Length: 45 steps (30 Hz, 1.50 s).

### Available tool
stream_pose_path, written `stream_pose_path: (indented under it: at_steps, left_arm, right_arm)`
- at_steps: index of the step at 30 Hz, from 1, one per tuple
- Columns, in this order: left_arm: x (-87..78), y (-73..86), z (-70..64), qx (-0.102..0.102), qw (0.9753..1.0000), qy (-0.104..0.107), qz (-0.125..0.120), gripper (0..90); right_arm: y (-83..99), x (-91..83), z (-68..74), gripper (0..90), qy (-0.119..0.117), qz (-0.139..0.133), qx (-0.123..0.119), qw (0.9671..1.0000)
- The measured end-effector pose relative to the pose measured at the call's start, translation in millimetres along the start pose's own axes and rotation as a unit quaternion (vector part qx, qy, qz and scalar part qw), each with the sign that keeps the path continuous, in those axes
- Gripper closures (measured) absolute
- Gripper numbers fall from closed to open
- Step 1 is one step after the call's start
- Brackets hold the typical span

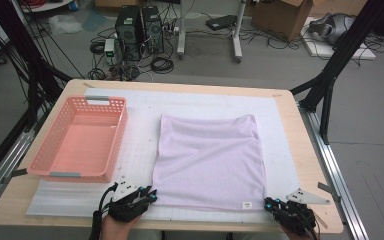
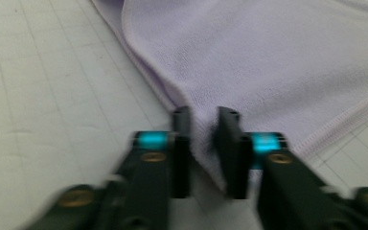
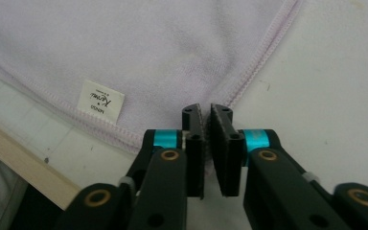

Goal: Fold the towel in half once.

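Tongs [image 2: 200, 120] [image 3: 206, 115] each pinch a near corner of towel [image 1: 209, 160] — lift both evenly, fold toward far edge.

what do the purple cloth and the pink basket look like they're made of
Cloth: soft lilac terry or microfibre, by its fuzzy matte nap, stitched hem and sewn-in label. Basket: likely moulded plastic, going by its smooth, slightly glossy pink surface and walls pierced with a regular grid of holes.
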<state>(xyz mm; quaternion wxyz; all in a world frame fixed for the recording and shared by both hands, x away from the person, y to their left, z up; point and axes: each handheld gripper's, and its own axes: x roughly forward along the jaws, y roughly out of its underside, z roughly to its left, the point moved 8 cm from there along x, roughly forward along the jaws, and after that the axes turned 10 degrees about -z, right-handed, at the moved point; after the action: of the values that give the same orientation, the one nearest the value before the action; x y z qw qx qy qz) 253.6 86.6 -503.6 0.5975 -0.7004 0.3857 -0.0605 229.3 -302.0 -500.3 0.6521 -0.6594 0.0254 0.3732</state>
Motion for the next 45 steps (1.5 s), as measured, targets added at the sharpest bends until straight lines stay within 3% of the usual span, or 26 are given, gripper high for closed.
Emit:
stream_pose_path:
  at_steps: [2,6,12,15,16,18,19,21,23,26,27,28,29,30,31,32,34,39,42,43,45]
  left_arm:
    - [-6.0,2.1,-2.4,-0.001,1.0,0.003,0.004,86.6]
    - [-23.5,3.1,-12.3,-0.02,0.9995,0.025,-0.004,86.9]
    - [-51.2,11.4,-25.8,-0.033,0.9981,0.051,0.001,86.9]
    - [-60.2,22.4,-29.3,-0.025,0.998,0.058,0.006,85.6]
    - [-59.3,24.0,-28.0,-0.017,0.9985,0.052,0.004,81.4]
    - [-52.2,19.8,-22.3,-0.008,0.999,0.043,-0.004,57.6]
    - [-49.2,14.4,-20.2,-0.016,0.9989,0.042,-0.012,54.3]
    - [-43.0,3.1,-16.2,-0.012,0.9987,0.041,-0.029,50.0]
    - [-33.7,-0.6,-12.3,-0.018,0.9986,0.043,-0.024,49.4]
    - [-16.6,6.6,-11.1,-0.032,0.9983,0.049,0.006,49.1]
    - [-15.1,7.2,-12.3,-0.026,0.9984,0.05,-0.002,49.5]
    - [-13.8,8.7,-14.3,-0.018,0.9987,0.047,-0.004,54.3]
    - [-14.4,10.5,-13.9,0.004,0.9995,0.032,-0.001,61.5]
    - [-15.2,12.0,-13.8,0.012,0.9994,0.033,0.002,80.9]
    - [-16.3,12.0,-13.3,-0.006,0.9993,0.036,0.007,84.7]
    - [-18.1,12.0,-13.3,-0.017,0.999,0.039,0.012,86.0]
    - [-25.7,12.8,-13.7,-0.013,0.9991,0.039,0.008,86.6]
    - [-49.6,20.7,-23.7,-0.014,0.9979,0.061,0.016,86.6]
    - [-57.5,31.2,-28.1,-0.006,0.9974,0.069,0.021,84.9]
    - [-56.8,30.5,-28.2,0.0,0.9973,0.071,0.017,81.4]
    - [-51.3,22.3,-25.1,0.016,0.9977,0.066,-0.004,60.6]
  right_arm:
    - [1.3,-4.3,-0.5,87.3,-0.006,0.002,0.006,1.0]
    - [4.3,-26.1,2.7,87.5,-0.027,-0.021,0.03,0.999]
    - [9.1,-54.6,15.7,87.5,-0.042,-0.026,0.032,0.9983]
    - [13.8,-63.5,22.3,87.2,-0.048,-0.019,0.029,0.9982]
    - [15.8,-63.2,22.9,85.0,-0.048,-0.016,0.029,0.9983]
    - [16.9,-58.5,21.8,70.5,-0.039,-0.016,0.028,0.9987]
    - [14.7,-55.9,21.0,64.1,-0.038,-0.022,0.037,0.9984]
    - [7.8,-52.4,18.6,60.4,-0.029,-0.037,0.039,0.9981]
    - [3.2,-45.2,14.7,59.4,-0.014,-0.042,0.033,0.9985]
    - [6.6,-27.5,11.7,60.4,-0.001,-0.022,0.029,0.9993]
    - [9.7,-21.7,12.6,62.6,0.0,-0.01,0.023,0.9997]
    - [12.6,-17.8,13.6,65.4,0.002,-0.001,0.017,0.9999]
    - [14.0,-16.8,13.7,72.2,0.015,-0.005,0.003,0.9999]
    - [14.6,-17.9,13.7,85.2,0.008,-0.004,0.006,0.9999]
    - [15.0,-18.9,14.8,85.3,-0.007,-0.002,0.023,0.9997]
    - [15.7,-20.2,14.2,86.1,-0.008,-0.001,0.024,0.9997]
    - [17.0,-25.4,16.2,86.5,-0.015,0.004,0.025,0.9996]
    - [19.5,-52.6,23.7,86.5,-0.046,-0.006,0.034,0.9984]
    - [30.1,-64.8,31.0,85.5,-0.06,0.007,0.037,0.9975]
    - [34.4,-65.4,32.8,81.7,-0.065,0.017,0.037,0.9971]
    - [34.3,-63.3,31.5,69.9,-0.059,0.013,0.033,0.9977]
